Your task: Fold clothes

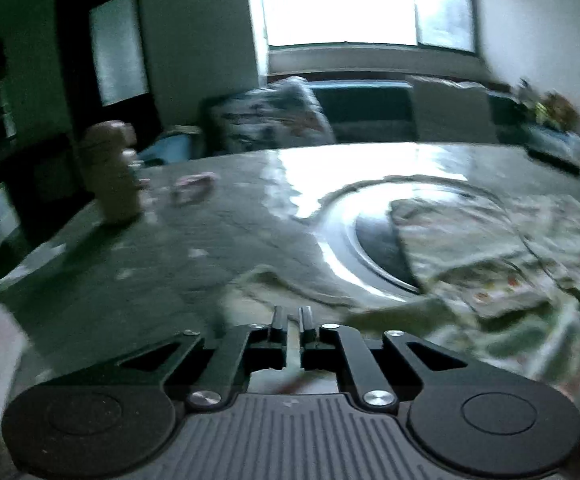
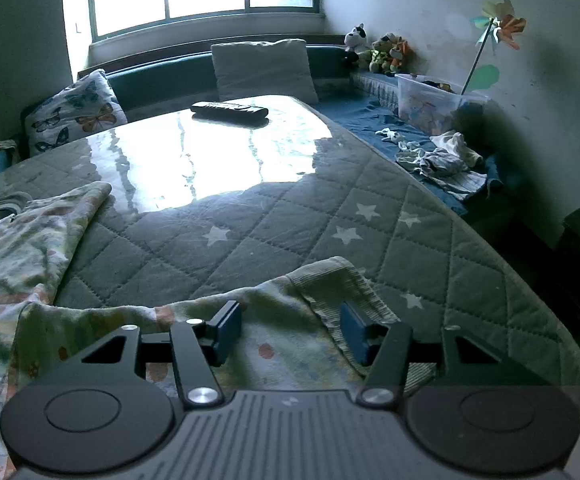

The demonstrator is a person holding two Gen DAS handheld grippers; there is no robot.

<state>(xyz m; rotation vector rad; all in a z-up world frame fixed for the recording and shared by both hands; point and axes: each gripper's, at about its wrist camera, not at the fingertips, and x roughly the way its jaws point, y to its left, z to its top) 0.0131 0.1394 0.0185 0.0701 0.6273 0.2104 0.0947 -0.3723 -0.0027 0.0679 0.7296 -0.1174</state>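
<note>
A pale, print-patterned garment (image 2: 14,248) lies spread over the near left part of the quilted table (image 2: 290,216). Its sleeve with a ribbed cuff (image 2: 330,280) reaches to the right. My right gripper (image 2: 292,330) stands open just over that sleeve, with cloth under and between the two fingers and the pads clear of it. In the blurred left wrist view the same garment (image 1: 490,264) lies rumpled to the right. My left gripper (image 1: 292,316) has its fingers almost together, pinching a thin pale fold of the garment's edge.
A black remote (image 2: 230,112) lies at the table's far end. A pinkish bottle (image 1: 110,176) and a small pink object (image 1: 192,186) stand at the left. A round shiny dish (image 1: 370,240) is partly under the garment. A bench behind holds cushions (image 2: 264,68), soft toys, a plastic box (image 2: 434,100) and loose clothes (image 2: 442,160).
</note>
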